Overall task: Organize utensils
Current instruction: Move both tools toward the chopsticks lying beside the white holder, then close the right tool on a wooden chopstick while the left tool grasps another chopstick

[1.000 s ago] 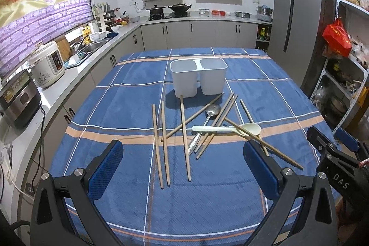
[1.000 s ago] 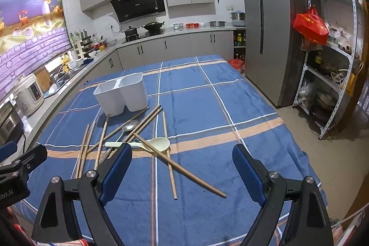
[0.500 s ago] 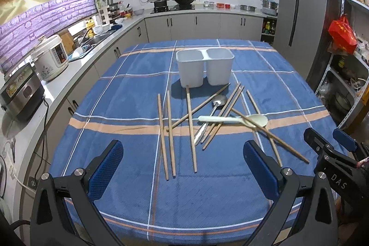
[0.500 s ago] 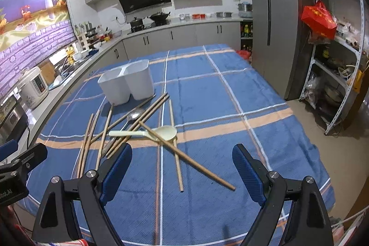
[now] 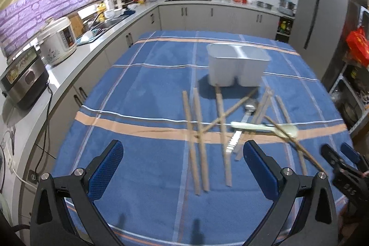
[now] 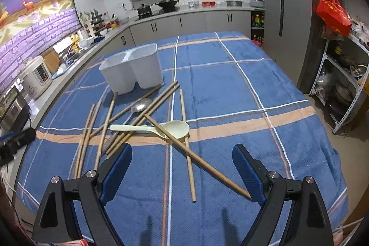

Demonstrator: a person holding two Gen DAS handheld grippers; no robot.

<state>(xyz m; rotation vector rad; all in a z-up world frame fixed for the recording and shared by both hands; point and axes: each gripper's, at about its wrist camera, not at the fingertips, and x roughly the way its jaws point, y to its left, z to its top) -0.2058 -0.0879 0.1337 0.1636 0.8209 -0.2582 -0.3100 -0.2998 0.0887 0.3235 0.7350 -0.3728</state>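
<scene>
Right wrist view: right gripper (image 6: 182,167) spread wide and empty, low centre; left gripper (image 5: 183,164) likewise. Chopsticks (image 6: 198,159), pale spoon (image 6: 159,128), metal spoon (image 6: 138,106) crisscrossed mid-frame; white caddy (image 6: 131,70) upper left. Risk: lifting one overlapped stick could drag its neighbours.

Blue plaid tablecloth (image 6: 230,89), white holder (image 6: 131,72), pale green spoon (image 6: 161,128)

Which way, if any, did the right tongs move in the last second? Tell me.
Yes. The right tongs moved forward, toward the bin, which now looks larger in their view.
</scene>
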